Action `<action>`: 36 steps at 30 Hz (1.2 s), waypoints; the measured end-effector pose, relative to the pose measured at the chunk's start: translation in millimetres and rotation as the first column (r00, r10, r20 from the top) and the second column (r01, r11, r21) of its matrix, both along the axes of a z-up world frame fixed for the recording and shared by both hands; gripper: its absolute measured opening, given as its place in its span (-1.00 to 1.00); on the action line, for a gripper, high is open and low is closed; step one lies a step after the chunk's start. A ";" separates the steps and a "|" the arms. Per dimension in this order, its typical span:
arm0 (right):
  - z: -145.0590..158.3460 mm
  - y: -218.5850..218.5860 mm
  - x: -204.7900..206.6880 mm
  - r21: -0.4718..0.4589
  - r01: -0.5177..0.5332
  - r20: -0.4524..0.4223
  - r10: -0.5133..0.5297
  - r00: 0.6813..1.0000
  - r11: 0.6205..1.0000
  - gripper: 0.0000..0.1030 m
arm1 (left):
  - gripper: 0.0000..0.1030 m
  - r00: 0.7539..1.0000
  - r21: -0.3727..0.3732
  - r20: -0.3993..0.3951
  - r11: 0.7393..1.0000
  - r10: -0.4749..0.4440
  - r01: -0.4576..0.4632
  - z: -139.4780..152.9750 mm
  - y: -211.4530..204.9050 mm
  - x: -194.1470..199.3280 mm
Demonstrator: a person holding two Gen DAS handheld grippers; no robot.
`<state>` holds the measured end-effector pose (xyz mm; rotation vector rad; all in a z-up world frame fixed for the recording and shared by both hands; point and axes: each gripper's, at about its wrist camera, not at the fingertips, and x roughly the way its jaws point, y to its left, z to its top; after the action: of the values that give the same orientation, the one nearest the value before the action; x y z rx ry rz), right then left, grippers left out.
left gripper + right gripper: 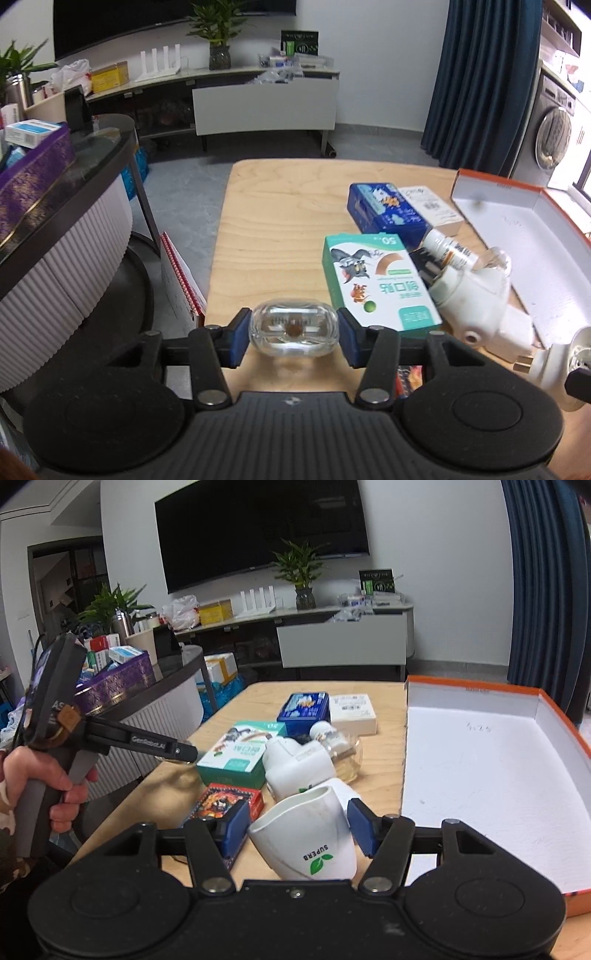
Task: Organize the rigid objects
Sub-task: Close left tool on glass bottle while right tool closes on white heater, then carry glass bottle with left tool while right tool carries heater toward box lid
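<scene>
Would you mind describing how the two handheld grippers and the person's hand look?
Both grippers, left gripper and right gripper, have matte black bodies, two round caps, silver pivot bolts and blue finger pads. Seen side-on, the left has a grey pistol handle and white "GenRobot.AI" lettering. The hand is bare, with a camouflage-patterned sleeve.

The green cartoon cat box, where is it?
The green box lies flat on the wooden table, in front of the blue box and left of the white plug.

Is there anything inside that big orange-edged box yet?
No, the orange-edged box shows only its bare white floor, while the items sit on the wooden table beside it.
</scene>
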<state>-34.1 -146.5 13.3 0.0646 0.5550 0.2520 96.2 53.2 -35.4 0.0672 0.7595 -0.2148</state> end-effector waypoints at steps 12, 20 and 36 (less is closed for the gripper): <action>24.2 -18.9 -7.9 0.027 0.044 0.053 -0.045 0.998 0.999 0.38 | -0.03 0.998 -0.009 0.059 1.000 0.011 -0.010 33.9 -9.1 -37.9; 41.4 -49.7 -5.9 0.049 0.114 0.084 -0.118 0.989 0.992 0.38 | -0.03 0.994 -0.033 0.103 0.999 -0.034 0.038 60.3 -38.8 -52.5; 60.4 -137.9 7.0 0.070 0.279 0.091 -0.285 0.954 0.958 0.38 | -0.03 0.969 -0.096 0.126 0.970 -0.212 0.225 73.5 -150.5 -32.7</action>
<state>-27.1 -284.4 73.7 0.1836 0.4327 -0.0088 63.5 -97.3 38.1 0.0589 0.6237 -0.4586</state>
